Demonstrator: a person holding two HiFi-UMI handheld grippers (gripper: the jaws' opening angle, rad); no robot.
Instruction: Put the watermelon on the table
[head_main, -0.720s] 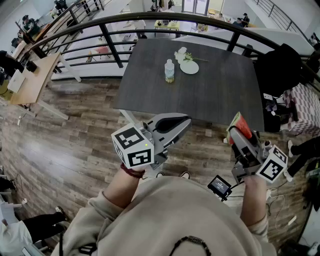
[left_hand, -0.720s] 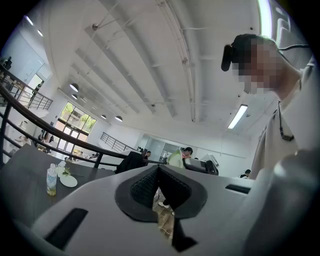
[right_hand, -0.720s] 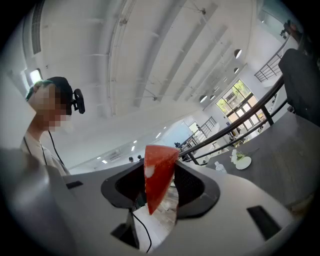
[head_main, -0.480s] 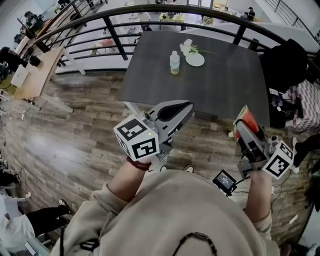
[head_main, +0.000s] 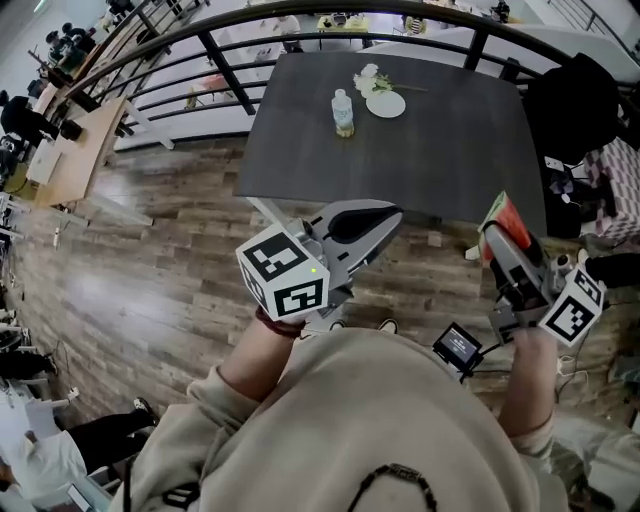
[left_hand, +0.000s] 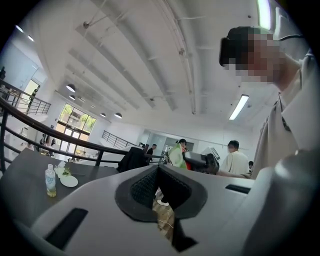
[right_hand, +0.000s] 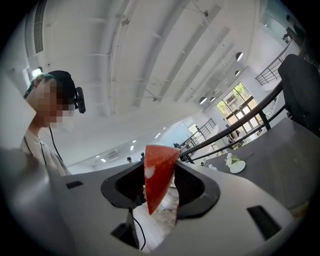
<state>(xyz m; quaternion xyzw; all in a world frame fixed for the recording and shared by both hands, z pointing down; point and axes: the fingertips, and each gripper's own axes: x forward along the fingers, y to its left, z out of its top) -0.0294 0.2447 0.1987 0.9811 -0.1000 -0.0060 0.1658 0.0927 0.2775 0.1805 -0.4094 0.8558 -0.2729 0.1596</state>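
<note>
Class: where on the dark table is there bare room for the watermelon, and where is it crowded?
The table is bare across its near half, in front of the bottle, and along its right side past the plate. Crowded only at far middle: bottle, plate, flowers.

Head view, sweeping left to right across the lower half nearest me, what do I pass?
left gripper, shut and empty → small screen → right gripper, shut on the watermelon slice

An open-plan office: wooden desks (head_main: 62, 152), black mezzanine railing (head_main: 226, 68), ceiling strip lights (left_hand: 239, 107).
</note>
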